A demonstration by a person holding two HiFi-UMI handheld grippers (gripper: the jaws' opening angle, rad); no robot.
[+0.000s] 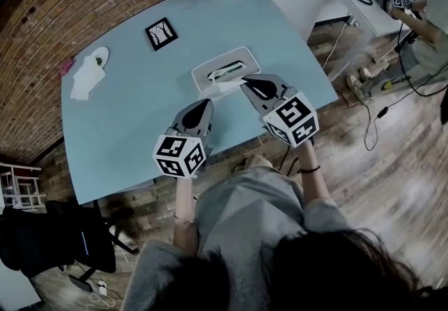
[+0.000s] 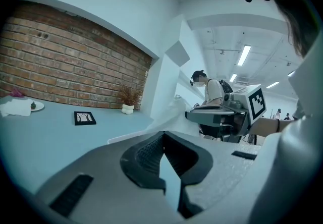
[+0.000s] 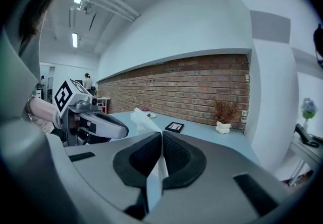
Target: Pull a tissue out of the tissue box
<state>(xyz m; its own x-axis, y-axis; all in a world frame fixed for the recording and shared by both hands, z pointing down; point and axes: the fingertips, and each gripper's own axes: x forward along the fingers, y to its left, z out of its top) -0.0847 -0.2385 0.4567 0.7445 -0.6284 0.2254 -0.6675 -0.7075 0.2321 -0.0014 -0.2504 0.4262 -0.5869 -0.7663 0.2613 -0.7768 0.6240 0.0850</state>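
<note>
One tissue (image 1: 225, 87) is in play. It runs from the slot of the box (image 1: 246, 59), which sits mid-worktop (image 1: 126, 113), to our right hand-held gripper (image 1: 246, 83). That gripper's jaws are pinched tight on the tissue's free end. In the right gripper view the white sheet shows between the dark pads (image 3: 144, 155) and rises beyond their tips. Our left hand-held gripper (image 1: 207, 102) hangs just on our side of the box, apart from it. Its jaws are closed together with nothing in them.

We judge the sheet only partly out, so the pull is the step in hand. To do it well, we draw the sheet up and toward us in line with the slot, slowly and evenly. A sideways tug or a jerk could tear the thin paper at the pinch.

Light as it looks, the box may lift or slide with the sheet. The left hand-held gripper is well placed to press down on the near rim if that happens. We hold the pinch until the trailing edge clears the slot, and we watch for a second sheet coming with it.
</note>
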